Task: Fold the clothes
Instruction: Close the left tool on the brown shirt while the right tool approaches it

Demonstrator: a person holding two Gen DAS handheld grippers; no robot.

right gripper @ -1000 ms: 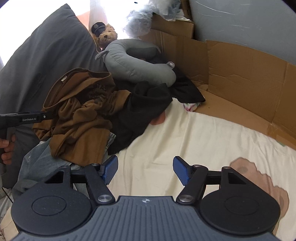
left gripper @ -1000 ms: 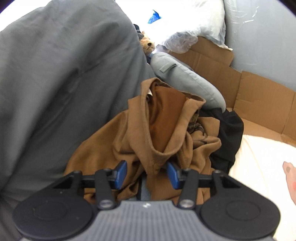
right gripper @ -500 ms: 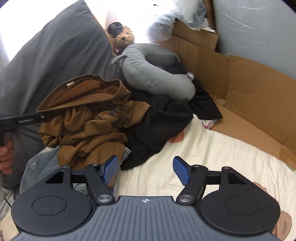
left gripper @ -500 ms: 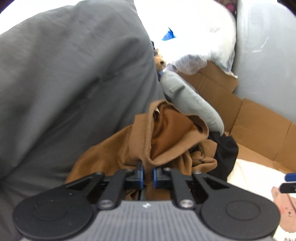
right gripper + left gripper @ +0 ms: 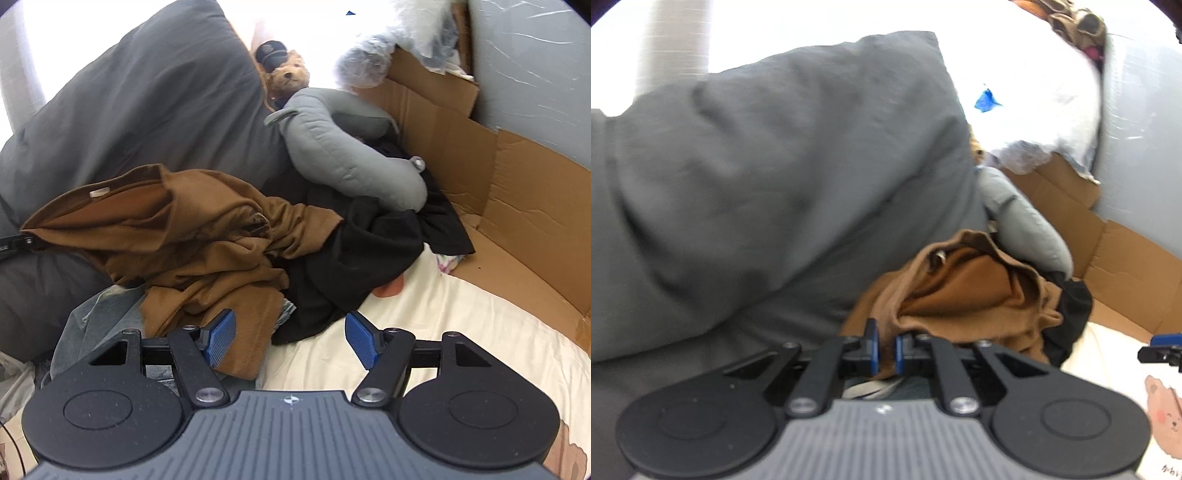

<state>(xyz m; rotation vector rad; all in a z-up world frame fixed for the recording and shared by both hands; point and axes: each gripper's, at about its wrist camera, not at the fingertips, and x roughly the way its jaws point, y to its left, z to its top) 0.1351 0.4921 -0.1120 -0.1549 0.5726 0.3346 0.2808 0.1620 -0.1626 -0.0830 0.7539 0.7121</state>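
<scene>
Pinching a fold of the crumpled brown knit garment [image 5: 964, 295] between its blue pads, the left gripper [image 5: 885, 350] has its jaws drawn nearly together with cloth caught between them; the right gripper [image 5: 290, 338] hangs with its jaws spread wide and empty just above the near hem of the same garment [image 5: 192, 243]. That garment lies heaped on the cream bed sheet [image 5: 461, 332], leaning against the large grey pillow [image 5: 147, 110] and overlapping a black garment [image 5: 354, 266]. Judged from its loose draping and deep soft folds, the brown fabric is light, limp and non-slippery; it should follow whichever edge is lifted and will not hold shape unaided, so a second hold is advisable. The neck opening, marked by a small pale label, faces the left side in the right wrist view and looks the sensible reference for finding shoulders or hem; the free hem nearest the right gripper appears the readiest second grasp. Count, as visible: one brown garment, one black garment, one piece of blue-grey denim [image 5: 96, 317] partly buried beneath the brown one, though further items may be hidden in the pile. Non-task items: one grey pillow, one grey curved neck cushion [image 5: 343, 158], one teddy bear in a dark cap [image 5: 284, 74], and flattened cardboard [image 5: 517, 192] along the wall.
</scene>
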